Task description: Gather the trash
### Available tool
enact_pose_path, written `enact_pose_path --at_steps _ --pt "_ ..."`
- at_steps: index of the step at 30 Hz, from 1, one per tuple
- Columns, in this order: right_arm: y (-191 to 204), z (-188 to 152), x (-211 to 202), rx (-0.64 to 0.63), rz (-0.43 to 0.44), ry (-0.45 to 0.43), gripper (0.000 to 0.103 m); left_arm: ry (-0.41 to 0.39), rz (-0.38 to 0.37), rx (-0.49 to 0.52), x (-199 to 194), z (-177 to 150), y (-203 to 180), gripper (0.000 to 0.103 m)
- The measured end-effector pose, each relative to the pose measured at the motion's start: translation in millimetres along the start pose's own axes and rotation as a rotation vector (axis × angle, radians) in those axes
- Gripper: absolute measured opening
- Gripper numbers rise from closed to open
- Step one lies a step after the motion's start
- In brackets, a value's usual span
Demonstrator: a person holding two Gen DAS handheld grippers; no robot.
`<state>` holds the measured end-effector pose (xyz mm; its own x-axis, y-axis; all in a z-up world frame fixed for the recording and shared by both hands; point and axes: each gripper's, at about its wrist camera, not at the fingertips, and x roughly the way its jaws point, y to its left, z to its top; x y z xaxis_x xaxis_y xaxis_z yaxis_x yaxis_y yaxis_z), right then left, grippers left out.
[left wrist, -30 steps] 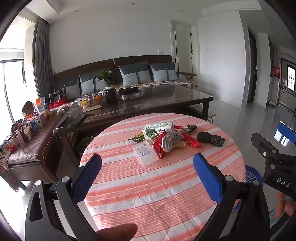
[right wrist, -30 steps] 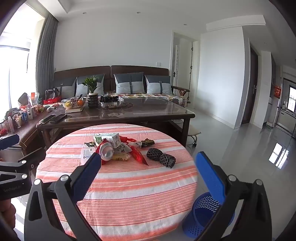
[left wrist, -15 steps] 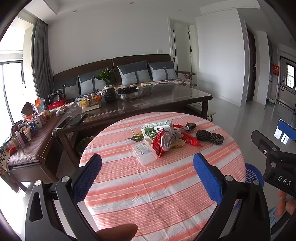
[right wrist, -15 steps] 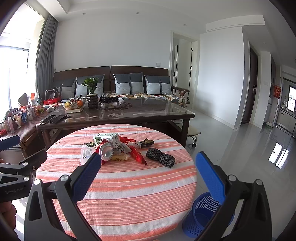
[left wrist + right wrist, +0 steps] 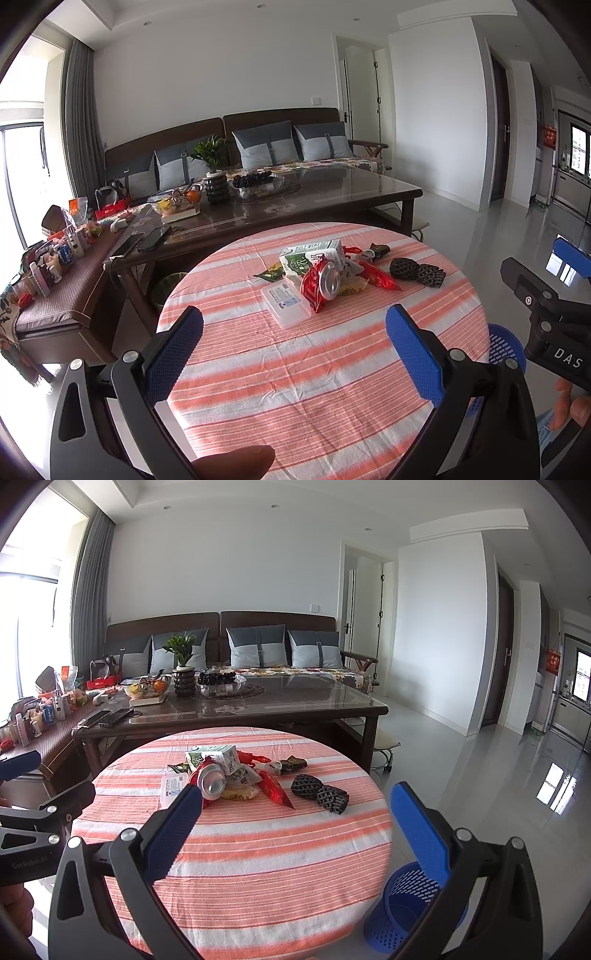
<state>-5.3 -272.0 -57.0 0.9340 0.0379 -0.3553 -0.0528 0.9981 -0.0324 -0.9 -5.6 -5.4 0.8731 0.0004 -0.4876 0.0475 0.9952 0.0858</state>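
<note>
Broadly, a living room fills both views, with a dark wooden sofa [image 5: 221, 635] carrying grey cushions along the far wall and a long glass-topped coffee table [image 5: 295, 701] in front of it. Nearer the cameras stands a round table [image 5: 314, 369] under an orange-and-white striped cloth, bare except for a cluster of trash toward its far side.

On the floor just beside the table's right edge sits a blue perforated wastebasket [image 5: 402, 908], upright and with nothing visible inside it.

The left gripper [image 5: 295, 354] hovers over the near edge of the table, its blue-padded jaws spread wide with nothing between them. The right gripper [image 5: 295, 830] hangs level beside it, jaws likewise wide apart and holding nothing; the basket shows partly behind its right finger. Each gripper appears at the edge of the other's view, and a fingertip shows at the bottom of the left wrist view.

In the trash pile, a green-and-white milk carton [image 5: 314, 254] lies on its side at the back. A clear plastic box [image 5: 286, 302] with a printed label lies flat at the near left. A crushed can [image 5: 328, 278] in a red wrapper rests against the carton, its silver end facing the cameras. A red snack wrapper [image 5: 378, 277] stretches to the right, with a yellow packet tucked under the can. Two black mesh balls [image 5: 417, 269] sit touching each other, slightly apart from the pile on the right.
</note>
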Motion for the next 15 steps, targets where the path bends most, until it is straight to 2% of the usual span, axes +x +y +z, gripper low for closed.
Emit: enact_pose_path --at_steps 15 --pt "0.0 -1.3 1.5 0.002 -0.002 -0.001 0.098 0.000 0.000 0.002 0.5 -0.5 -1.1 0.098"
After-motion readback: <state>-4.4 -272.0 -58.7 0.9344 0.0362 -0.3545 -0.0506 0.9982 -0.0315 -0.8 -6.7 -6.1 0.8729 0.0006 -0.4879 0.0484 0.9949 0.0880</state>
